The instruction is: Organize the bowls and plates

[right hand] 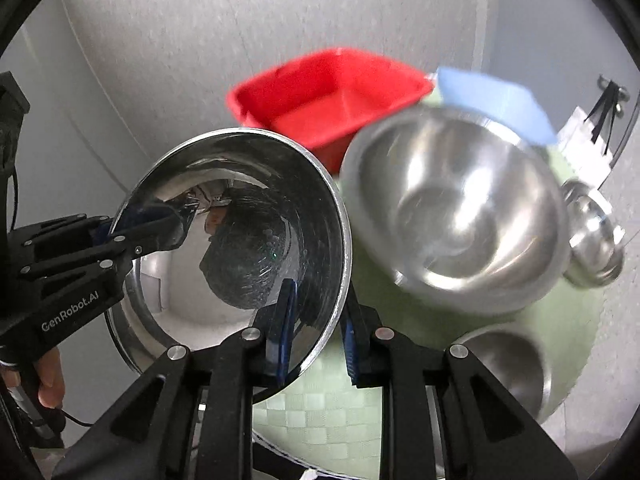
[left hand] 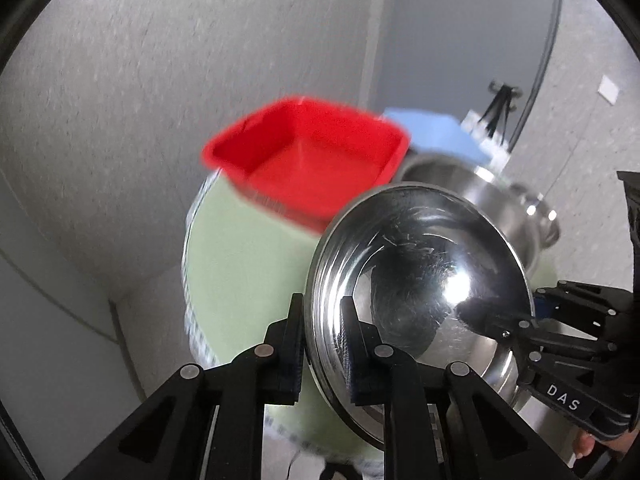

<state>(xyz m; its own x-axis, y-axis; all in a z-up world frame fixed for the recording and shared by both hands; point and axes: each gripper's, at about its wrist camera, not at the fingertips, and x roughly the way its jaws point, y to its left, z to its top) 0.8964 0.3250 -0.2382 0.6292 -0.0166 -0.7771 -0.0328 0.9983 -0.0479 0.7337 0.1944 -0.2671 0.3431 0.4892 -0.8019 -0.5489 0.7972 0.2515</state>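
Two wrist views look down on a round pale green mat (right hand: pixel 420 344) on a grey bench (left hand: pixel 100 100).

In the left wrist view, the left claw (left hand: pixel 322 338) fills the lower middle of the frame. Its two black fingers are closed on the rim of a shiny steel bowl (left hand: pixel 420 264), one pad outside the wall and one inside. The bowl is tilted, its hollow facing the camera, in the lower right of the frame. At the right edge the right claw (left hand: pixel 486 318) reaches in and pinches the bowl's opposite rim.

In the right wrist view, the same bowl (right hand: pixel 240 216) sits at centre left, and the right claw (right hand: pixel 318 330) grips its near rim at the lower middle, one blue-padded finger inside and one outside. The left claw (right hand: pixel 182 220) clamps the far rim from the left edge.

Behind the bowl, in the upper middle, a red square dish (right hand: pixel 328 100) rests on the mat. A blue flat piece (right hand: pixel 496 100) lies to its right. A larger steel bowl (right hand: pixel 456 200) appears blurred at centre right, a small steel bowl (right hand: pixel 596 236) at the right edge, and another steel bowl (right hand: pixel 508 364) at the lower right.
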